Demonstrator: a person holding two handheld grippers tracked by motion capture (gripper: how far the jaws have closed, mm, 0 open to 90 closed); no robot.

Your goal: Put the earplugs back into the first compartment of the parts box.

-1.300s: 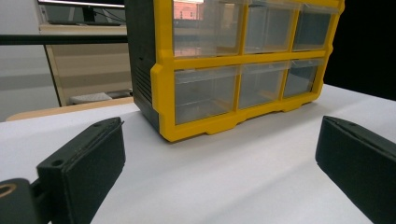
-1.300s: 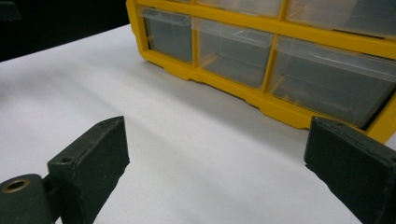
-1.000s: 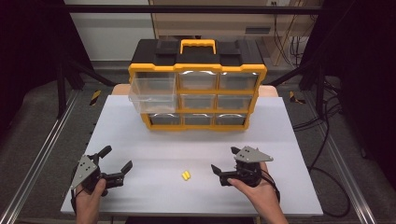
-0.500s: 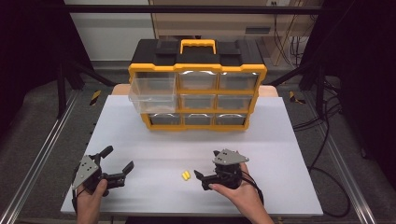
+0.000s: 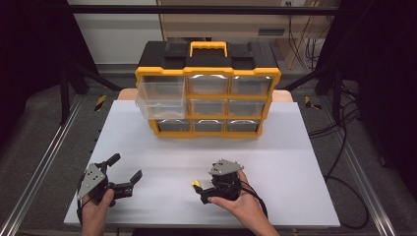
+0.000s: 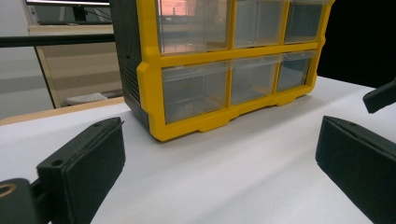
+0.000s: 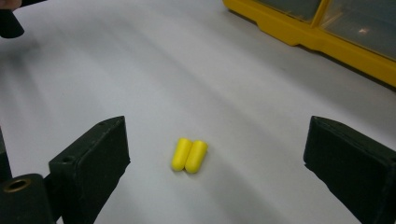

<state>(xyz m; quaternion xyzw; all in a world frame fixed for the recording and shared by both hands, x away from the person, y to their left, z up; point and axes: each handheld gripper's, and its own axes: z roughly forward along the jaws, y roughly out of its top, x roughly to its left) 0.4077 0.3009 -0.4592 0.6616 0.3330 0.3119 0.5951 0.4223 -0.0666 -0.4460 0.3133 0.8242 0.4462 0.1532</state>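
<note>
Two small yellow capsule-shaped pieces [image 7: 189, 155] lie side by side on the white table [image 5: 295, 162]; in the high view the yellow pieces [image 5: 196, 184] sit just ahead of the person's right hand. My right gripper [image 7: 217, 140] is open, low over the table, with the pieces between its jaws and no contact. My right gripper [image 5: 199, 191] points left in the high view. My left gripper [image 5: 124, 167] rests open at the front left, holding nothing. In the left gripper view my left gripper [image 6: 219, 149] faces the yellow and black drawer organizer [image 6: 224, 70].
The drawer organizer [image 5: 206, 88] stands at the back centre of the table, its top-left clear drawer [image 5: 160, 97] pulled out. A tip of the other gripper [image 6: 380, 95] shows at the right edge of the left gripper view. Metal rails [image 5: 39, 162] flank the table.
My right gripper has slid left across the table until its open jaws straddle the yellow pieces. The left gripper has stayed where it was.
</note>
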